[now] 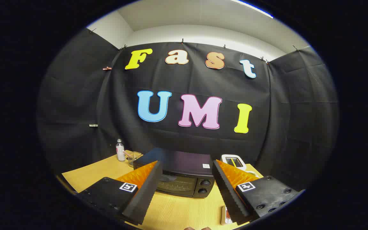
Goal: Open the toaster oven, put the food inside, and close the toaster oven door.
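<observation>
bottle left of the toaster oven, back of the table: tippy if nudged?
Probably. The bottle is tall, narrow and upright, so a high nudge likely topples it. Looks like thin clear plastic, likely light. Gripper is open, well short of it.

Non-task items I can log: wooden table (pixel 177 214); small clear bottle (pixel 120 150) standing at its far corner; glass container (pixel 134 157) just beside the bottle; white device (pixel 234 161) near the back, possibly a scale; black cloth wall (pixel 75 105) behind.

Black toaster oven (pixel 184 174) — door closed, on table.
</observation>
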A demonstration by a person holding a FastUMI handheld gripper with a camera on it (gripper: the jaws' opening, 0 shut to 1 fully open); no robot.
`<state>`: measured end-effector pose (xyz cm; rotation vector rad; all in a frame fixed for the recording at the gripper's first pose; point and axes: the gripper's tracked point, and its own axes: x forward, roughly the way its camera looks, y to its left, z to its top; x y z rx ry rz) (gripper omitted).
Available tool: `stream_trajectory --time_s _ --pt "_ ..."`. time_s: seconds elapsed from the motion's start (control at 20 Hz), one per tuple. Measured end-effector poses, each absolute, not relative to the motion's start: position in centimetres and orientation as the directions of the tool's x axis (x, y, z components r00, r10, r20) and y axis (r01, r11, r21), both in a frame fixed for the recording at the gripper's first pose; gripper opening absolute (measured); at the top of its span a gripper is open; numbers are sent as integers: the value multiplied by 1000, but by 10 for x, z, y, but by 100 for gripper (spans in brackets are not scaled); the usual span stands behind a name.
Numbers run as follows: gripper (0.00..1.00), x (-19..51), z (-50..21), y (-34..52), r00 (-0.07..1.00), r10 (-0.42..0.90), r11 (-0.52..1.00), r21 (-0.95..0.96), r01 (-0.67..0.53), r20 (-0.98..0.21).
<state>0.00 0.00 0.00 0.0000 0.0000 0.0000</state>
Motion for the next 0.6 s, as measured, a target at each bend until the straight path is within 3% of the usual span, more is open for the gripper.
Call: stream_trajectory --time_s 0.6 --pt "97 3 -15 1 999 -30 999 22 31 -45"
